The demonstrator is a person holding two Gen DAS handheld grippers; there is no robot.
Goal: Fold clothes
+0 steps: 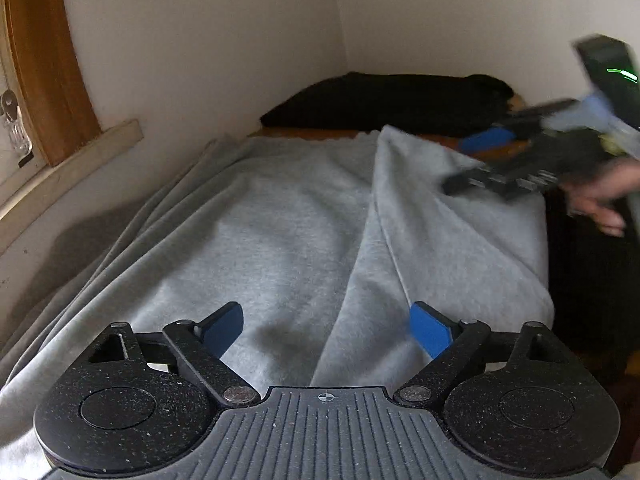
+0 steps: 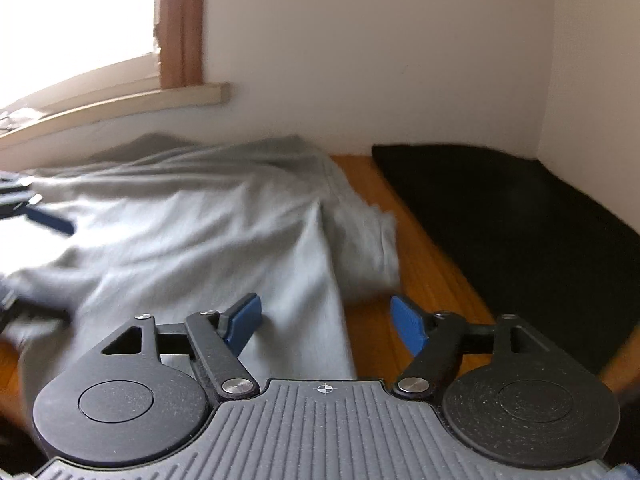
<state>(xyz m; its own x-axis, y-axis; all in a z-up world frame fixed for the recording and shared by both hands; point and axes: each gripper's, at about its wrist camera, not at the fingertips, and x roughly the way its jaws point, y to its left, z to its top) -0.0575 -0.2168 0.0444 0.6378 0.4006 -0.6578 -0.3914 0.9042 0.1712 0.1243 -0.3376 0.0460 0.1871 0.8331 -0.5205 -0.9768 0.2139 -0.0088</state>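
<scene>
While the grey garment [image 1: 280,220] lay spread on the wooden tabletop [image 2: 420,240], both claws gaped.
My left claw [image 1: 326,330] and right claw [image 2: 326,322] gripped nothing above it.

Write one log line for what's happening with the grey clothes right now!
task: fold clothes | grey garment: on wooden table, part folded | left gripper: open, empty | right gripper: open, empty | black cloth: corner

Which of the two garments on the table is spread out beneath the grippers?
The grey garment, lying below both open grippers. The black garment lies apart in the far corner by the wall.
</scene>
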